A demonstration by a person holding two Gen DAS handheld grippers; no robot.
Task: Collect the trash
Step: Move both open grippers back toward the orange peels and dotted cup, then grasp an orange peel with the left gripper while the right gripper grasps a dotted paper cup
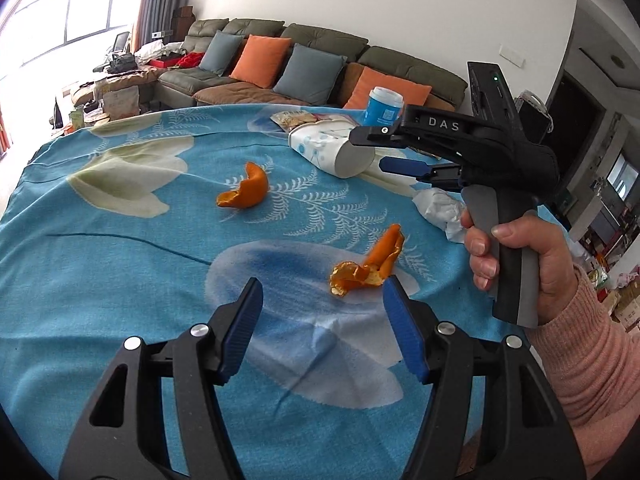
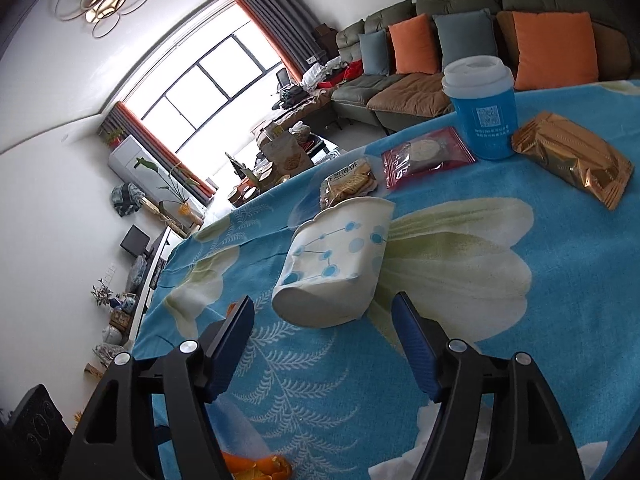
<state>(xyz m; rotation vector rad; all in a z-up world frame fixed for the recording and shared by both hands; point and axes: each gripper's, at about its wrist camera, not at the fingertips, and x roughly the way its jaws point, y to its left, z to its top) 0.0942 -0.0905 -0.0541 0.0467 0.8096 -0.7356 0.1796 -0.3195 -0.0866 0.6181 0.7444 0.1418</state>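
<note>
Table (image 1: pixel 100 264) under a blue cloth with big white flower and fern print; everything sits on that.

Sofa (image 1: pixel 328 52) behind it, olive-brown, with orange and grey-blue cushions.

Trash on the cloth, biggest first:
- paper cup (image 2: pixel 332 264), white with a pale blue dot-and-line pattern, tipped on its side and dented, base toward the right wrist camera. It lies past the middle of the table, near the snack packets.
- crumpled tissue (image 1: pixel 438 210), white, wadded, near the table's right edge in the left wrist view, just below the right gripper.
- near orange peel (image 1: pixel 366 268), curled, bright orange outside and paler inside, just ahead of the left gripper's right-hand tip; whether they touch, cannot tell.
- far orange peel (image 1: pixel 244 192), smaller curled piece, toward the table centre, well apart from the first.

Other items at the far side: blue cup with white lid (image 2: pixel 482 108) standing upright, gold foil packet (image 2: pixel 572 158) beside it, red-edged clear packet (image 2: pixel 426 156), and a clear cracker pack (image 2: pixel 350 182) just behind the paper cup's rim.

Left gripper (image 1: pixel 322 312): jaws spread, nothing between them, angled down at the cloth with the near peel off to the right of the gap.

Right gripper (image 2: pixel 324 332): jaws spread, nothing pinched, lined up on the tipped cup, which lies just ahead of the tips. In the left wrist view a hand (image 1: pixel 516 258) in a pink knit sleeve (image 1: pixel 588 360) grips its grey handle.
</note>
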